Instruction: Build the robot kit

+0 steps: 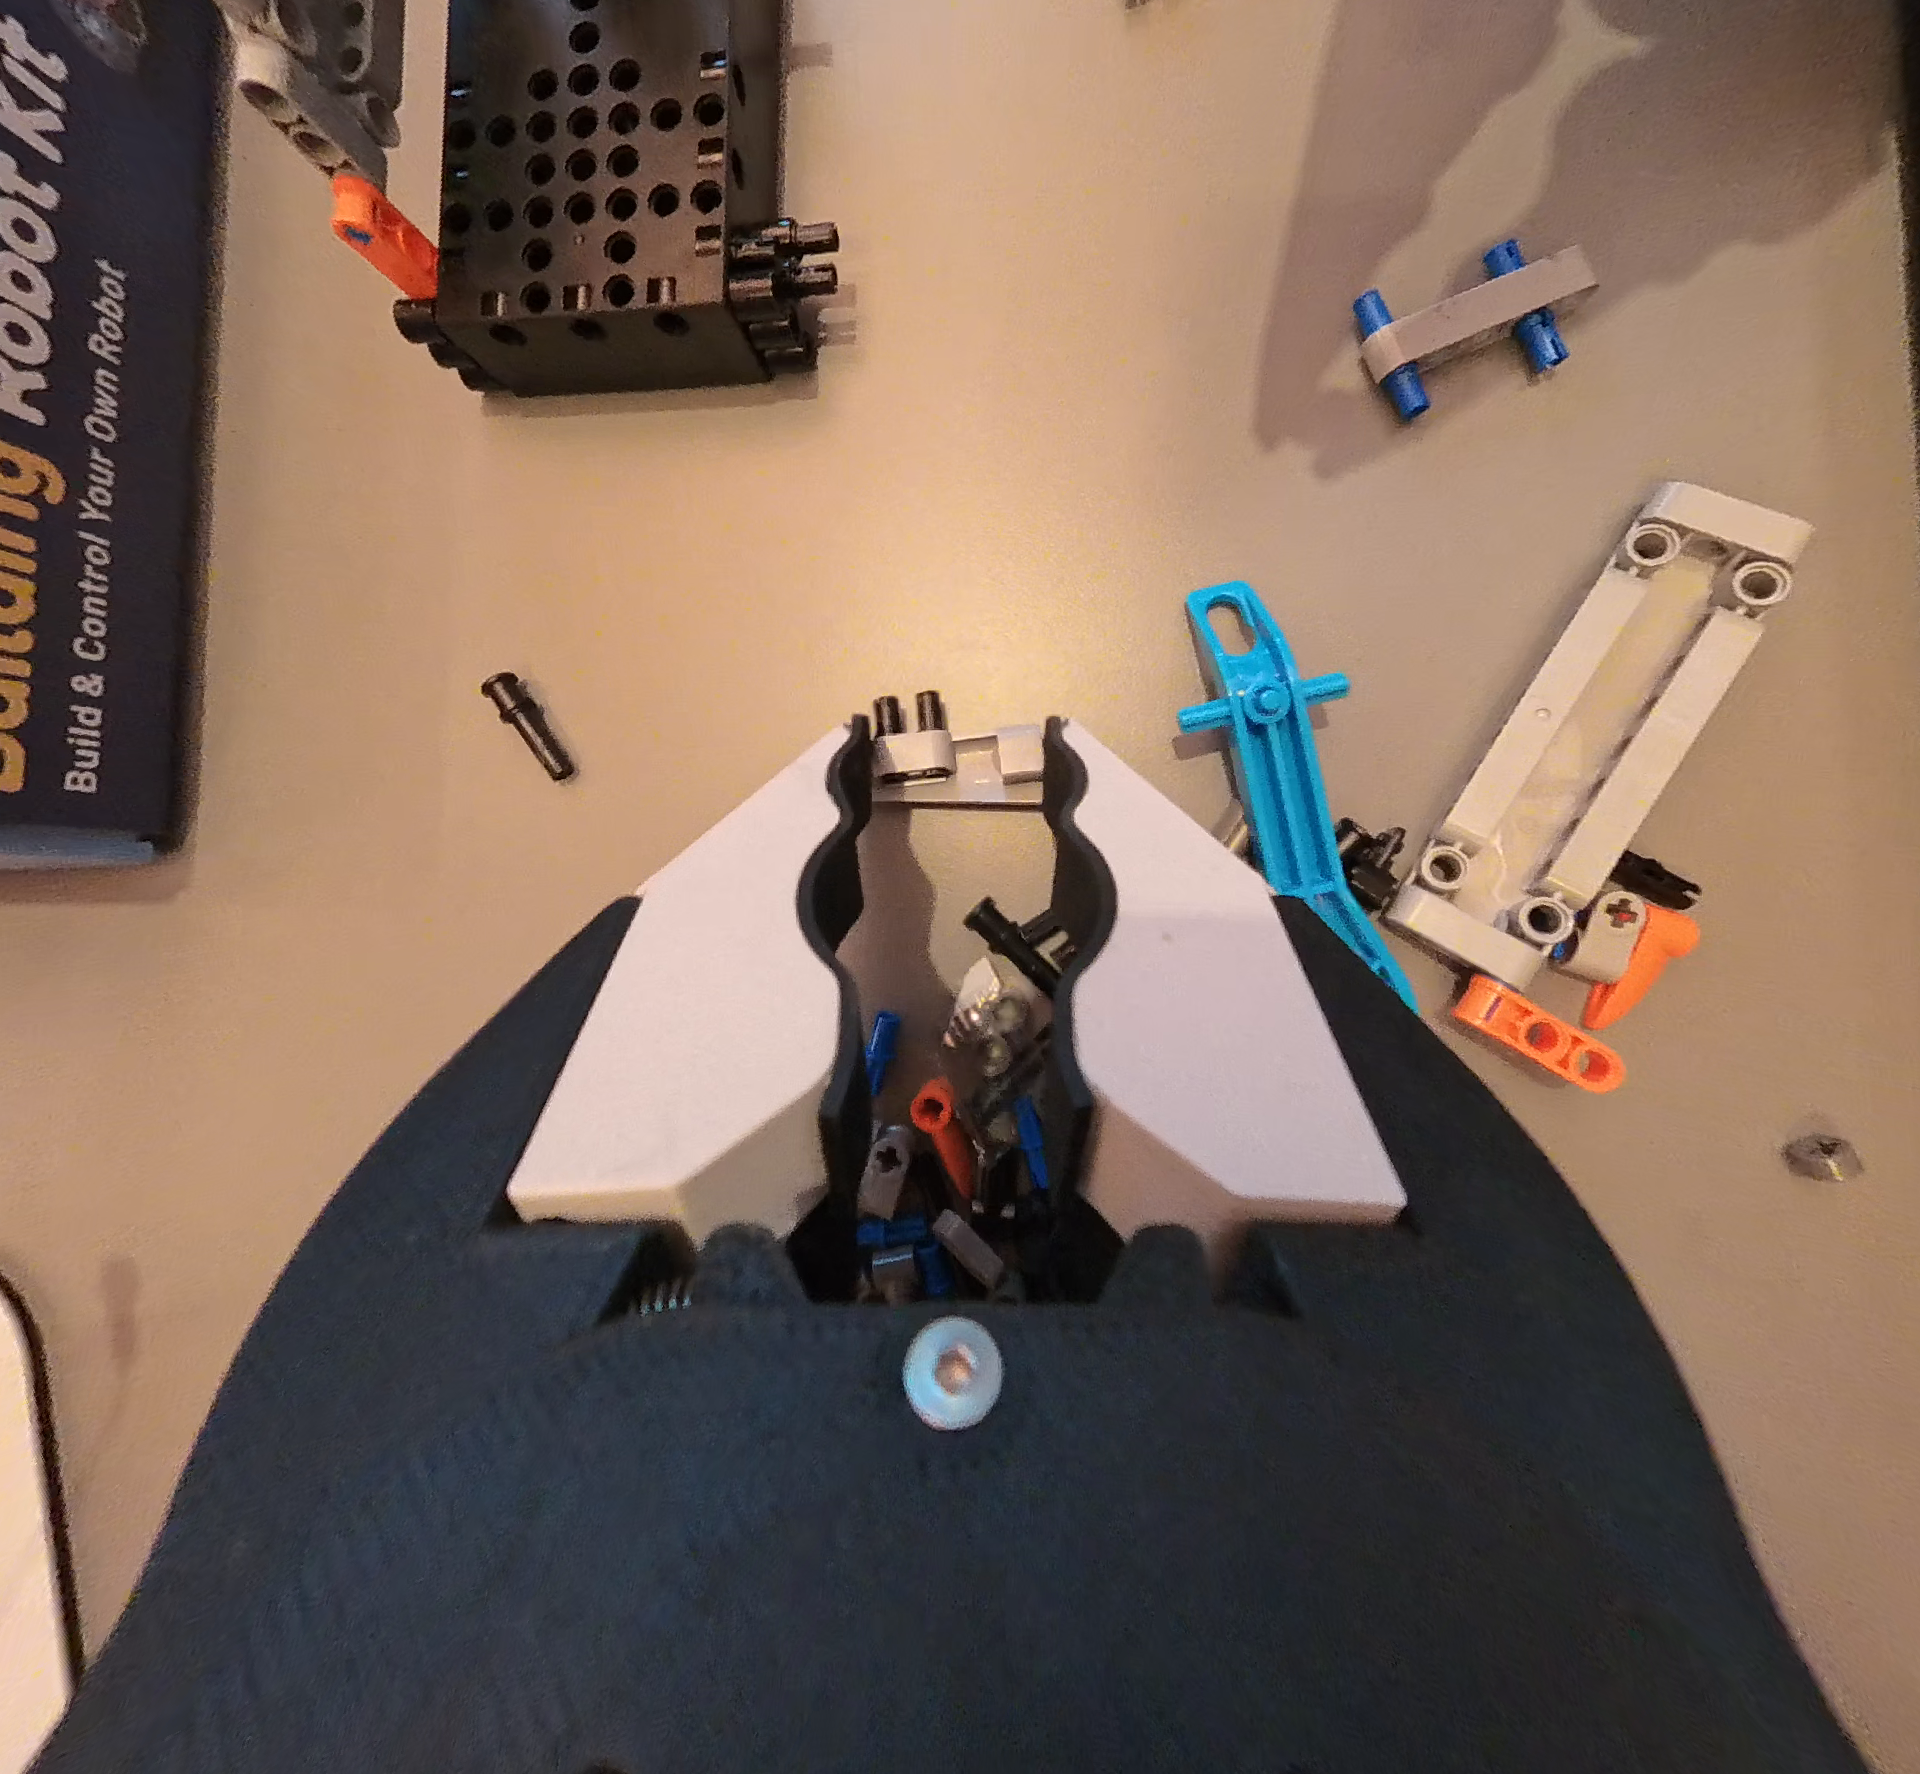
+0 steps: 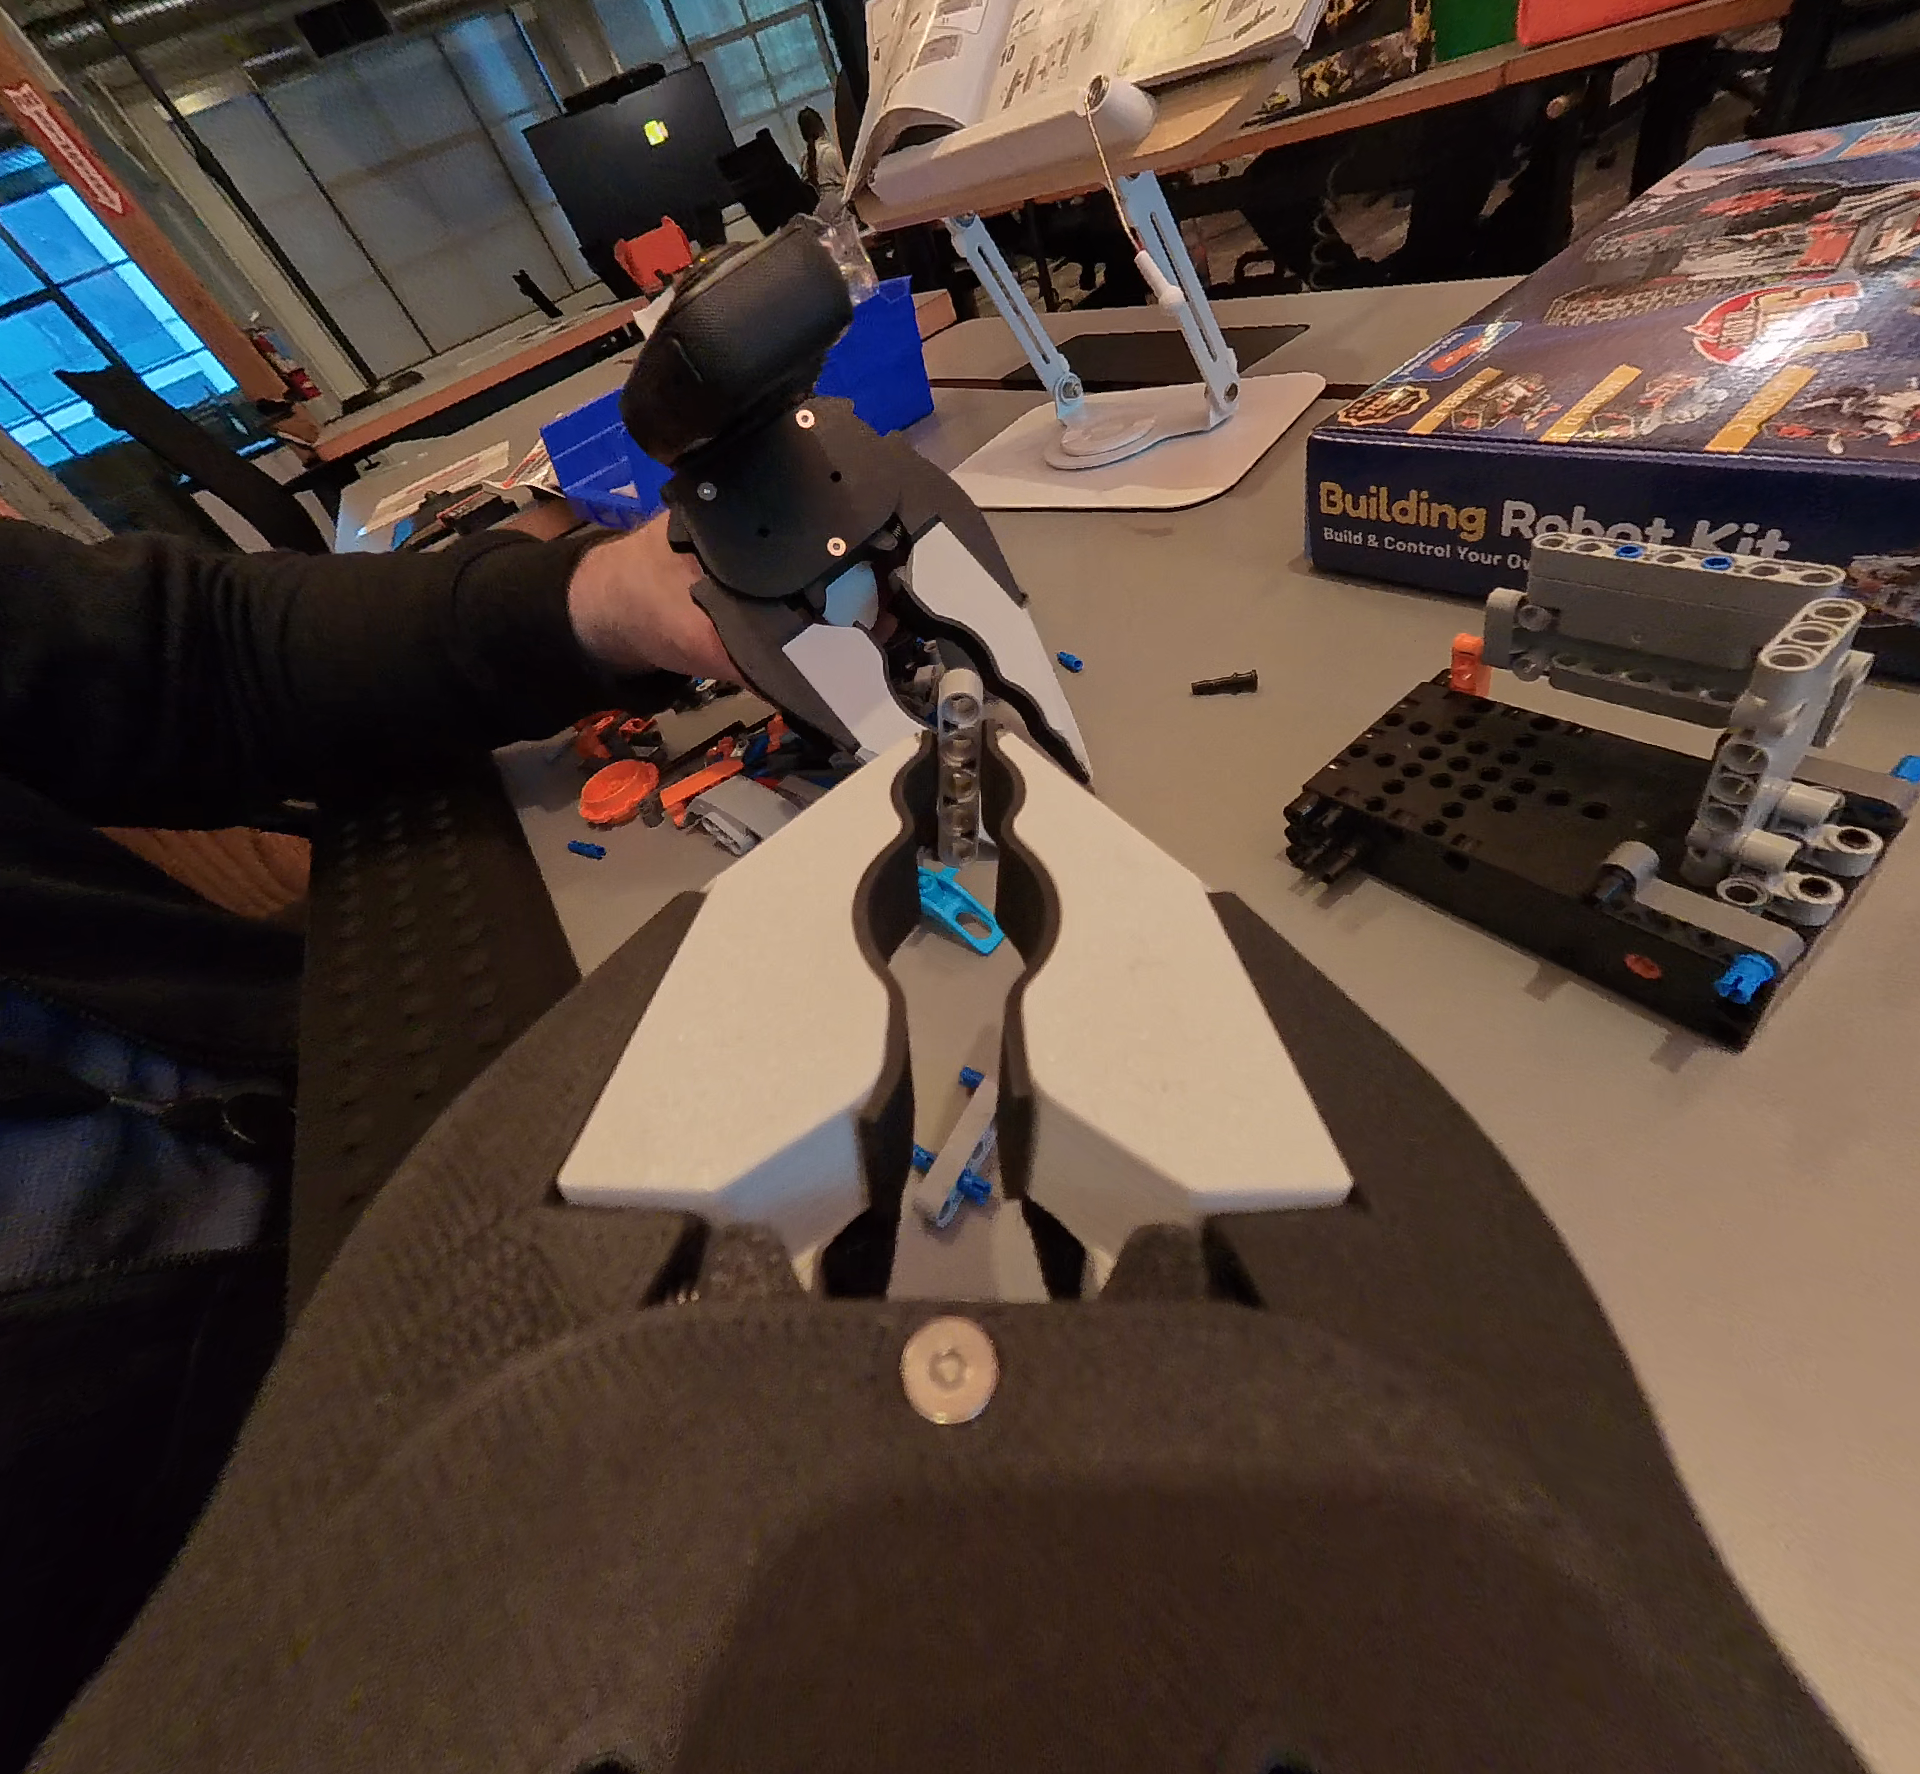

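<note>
My left gripper (image 1: 956,737) points down over the table and is shut on a small grey piece with two black pins (image 1: 914,750), which spans its fingertips. It also shows in the right wrist view (image 2: 935,685), held up by a person's hand (image 2: 644,602). My right gripper (image 2: 958,768) is shut on a grey holed beam (image 2: 961,789) that stands upright right next to the left gripper's fingers. I cannot tell whether beam and left gripper touch. A pile of small loose parts (image 1: 956,1132) lies on the table below the left gripper.
A black holed base with grey beams (image 1: 592,186) (image 2: 1507,820) stands beside the kit box (image 1: 83,374) (image 2: 1662,394). Loose on the table: black pin (image 1: 528,727), cyan piece (image 1: 1278,758), grey frame (image 1: 1590,737), orange parts (image 1: 1538,1028), beam with blue pins (image 1: 1465,327). A booklet stand (image 2: 1122,394) is behind. Some 15 cm of space lies between my two pairs of fingers.
</note>
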A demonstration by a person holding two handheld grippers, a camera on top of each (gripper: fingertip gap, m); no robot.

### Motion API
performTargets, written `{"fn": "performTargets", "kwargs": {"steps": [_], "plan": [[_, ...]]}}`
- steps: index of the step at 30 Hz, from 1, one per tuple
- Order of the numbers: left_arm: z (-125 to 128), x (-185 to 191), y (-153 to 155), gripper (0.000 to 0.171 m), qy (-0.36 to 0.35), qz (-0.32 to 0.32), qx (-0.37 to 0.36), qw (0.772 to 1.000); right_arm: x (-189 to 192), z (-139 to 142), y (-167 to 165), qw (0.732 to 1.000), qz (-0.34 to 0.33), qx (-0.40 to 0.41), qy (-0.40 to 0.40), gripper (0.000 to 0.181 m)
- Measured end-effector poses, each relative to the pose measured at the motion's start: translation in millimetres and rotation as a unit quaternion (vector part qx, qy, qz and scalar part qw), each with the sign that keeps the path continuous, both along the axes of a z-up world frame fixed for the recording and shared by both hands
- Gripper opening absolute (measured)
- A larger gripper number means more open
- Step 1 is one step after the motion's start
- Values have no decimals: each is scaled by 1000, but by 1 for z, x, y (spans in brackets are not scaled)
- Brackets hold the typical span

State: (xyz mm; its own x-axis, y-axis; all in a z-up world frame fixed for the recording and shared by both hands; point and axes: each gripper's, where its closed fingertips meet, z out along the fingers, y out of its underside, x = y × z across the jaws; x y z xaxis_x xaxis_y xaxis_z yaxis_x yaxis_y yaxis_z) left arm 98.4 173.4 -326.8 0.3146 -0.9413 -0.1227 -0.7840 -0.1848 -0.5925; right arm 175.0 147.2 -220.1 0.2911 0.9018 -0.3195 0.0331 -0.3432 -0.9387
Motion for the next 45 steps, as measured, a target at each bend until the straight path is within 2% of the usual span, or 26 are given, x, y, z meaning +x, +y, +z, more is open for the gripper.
{"fn": "performTargets", "kwargs": {"steps": [2,5,10,16,21,35,37,43,45], "plan": [[4,1,-3,30,-9,-13,20,1000,-2,0,-1,1000,7,-5,4,4],[29,5,-10,30,-30,-33,88,995,-8,4,-7,998,39,-43,36,4],[84,20,-43,30,-70,-85,242,964,-22,17,-17,983,100,-115,105,4],[117,22,-63,30,-77,-101,357,925,-44,17,-34,966,159,-166,116,5],[114,19,-69,30,-50,-117,388,913,-62,15,-46,957,191,-185,111,5],[103,19,-75,29,-3,-157,415,896,-68,2,-42,963,178,-189,75,5],[106,19,-75,2,-11,-157,426,891,-69,1,-46,961,188,-191,72,5],[104,19,-78,4,-32,-163,411,896,-69,0,-49,960,194,-189,69,5],[100,18,-80,4,-40,-163,388,906,-67,-2,-45,964,182,-183,66,5]]}}
